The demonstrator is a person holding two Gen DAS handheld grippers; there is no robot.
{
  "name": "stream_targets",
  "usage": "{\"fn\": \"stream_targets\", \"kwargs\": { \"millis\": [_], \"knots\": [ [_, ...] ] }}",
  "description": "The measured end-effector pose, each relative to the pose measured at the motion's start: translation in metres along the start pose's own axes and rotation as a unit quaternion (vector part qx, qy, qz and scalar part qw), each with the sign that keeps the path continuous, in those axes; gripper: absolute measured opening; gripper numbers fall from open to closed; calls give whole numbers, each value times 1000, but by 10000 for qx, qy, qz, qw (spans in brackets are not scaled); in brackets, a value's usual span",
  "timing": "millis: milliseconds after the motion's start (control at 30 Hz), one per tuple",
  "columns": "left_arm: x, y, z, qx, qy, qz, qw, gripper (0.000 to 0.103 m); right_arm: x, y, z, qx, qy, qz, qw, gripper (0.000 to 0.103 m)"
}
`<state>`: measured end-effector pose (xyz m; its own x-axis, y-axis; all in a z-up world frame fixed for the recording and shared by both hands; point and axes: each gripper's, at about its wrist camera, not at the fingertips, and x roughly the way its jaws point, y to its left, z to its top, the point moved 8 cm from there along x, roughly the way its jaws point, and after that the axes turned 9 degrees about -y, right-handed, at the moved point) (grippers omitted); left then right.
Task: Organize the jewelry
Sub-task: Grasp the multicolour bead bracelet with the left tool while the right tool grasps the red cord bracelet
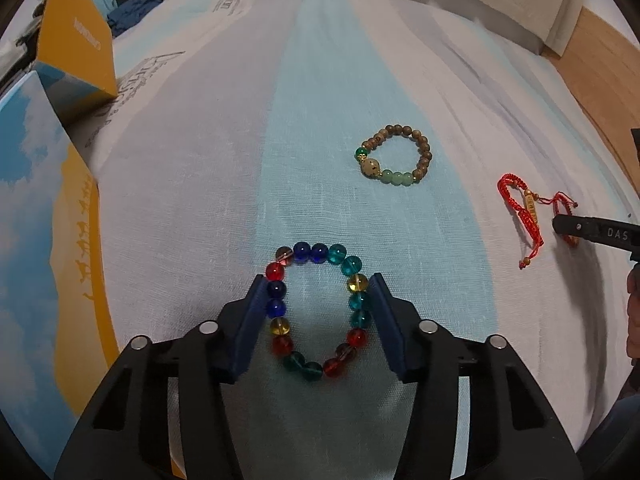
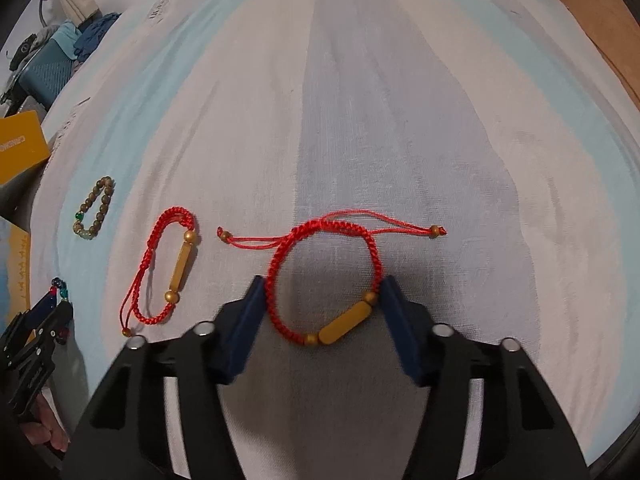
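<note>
Left gripper (image 1: 318,280): fingers spread wide, straddling the multicolour glass-bead bracelet (image 1: 316,314). The bracelet lies flat on the bed cover (image 1: 200,180); beads are red, blue, teal, yellow and smoky-clear, translucent. The pads sit just beside its outer beads on both sides; contact cannot be confirmed. Nothing lifted.

Right gripper (image 2: 323,280): fingers equally wide, set around a red braided cord bracelet (image 2: 320,276) with a gold bar and two small gold beads; its loose cord tails run left and right beyond the loop. Lying flat, not gripped.

A second red cord bracelet (image 2: 160,272) with a gold bar lies to the left of it, apart. The brown wooden-bead bracelet (image 1: 396,156), with pale green beads and one spotted bead, lies farther out on the light-blue stripe. A yellow-and-blue box (image 1: 76,52) stands at far left.
</note>
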<state>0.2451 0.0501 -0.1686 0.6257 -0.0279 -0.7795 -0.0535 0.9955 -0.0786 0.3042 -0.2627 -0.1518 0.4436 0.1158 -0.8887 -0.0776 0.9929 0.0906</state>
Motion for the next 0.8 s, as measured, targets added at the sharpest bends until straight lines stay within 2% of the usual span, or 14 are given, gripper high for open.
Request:
{"fn": "stream_targets", "kwargs": {
  "millis": [100,167,300,600,633,667,800],
  "knots": [
    [-2,-2,-1,-2,27,-14,10000,40,-2,0,0,12,19,45,10000,34],
    [-3,-6,-2,57,75,-31,10000,31,-5,-1,-2,-3,32,60,10000,29],
    [-4,-8,-5,105,200,-8,9997,21,-9,-1,-3,-1,53,92,9999,20],
    [-10,-10,-5,126,295,-58,9995,18,-21,-1,-2,52,-62,85,9999,15],
    [-12,-11,-5,130,283,-61,9995,17,-23,-1,-2,51,-76,85,9999,15],
    [-13,-11,-4,146,278,-57,9995,9,-26,-2,-2,53,-92,85,9999,15],
    [-19,-12,2,173,239,-72,9995,9,-35,-3,1,57,-175,76,9998,15]
  ]
}}
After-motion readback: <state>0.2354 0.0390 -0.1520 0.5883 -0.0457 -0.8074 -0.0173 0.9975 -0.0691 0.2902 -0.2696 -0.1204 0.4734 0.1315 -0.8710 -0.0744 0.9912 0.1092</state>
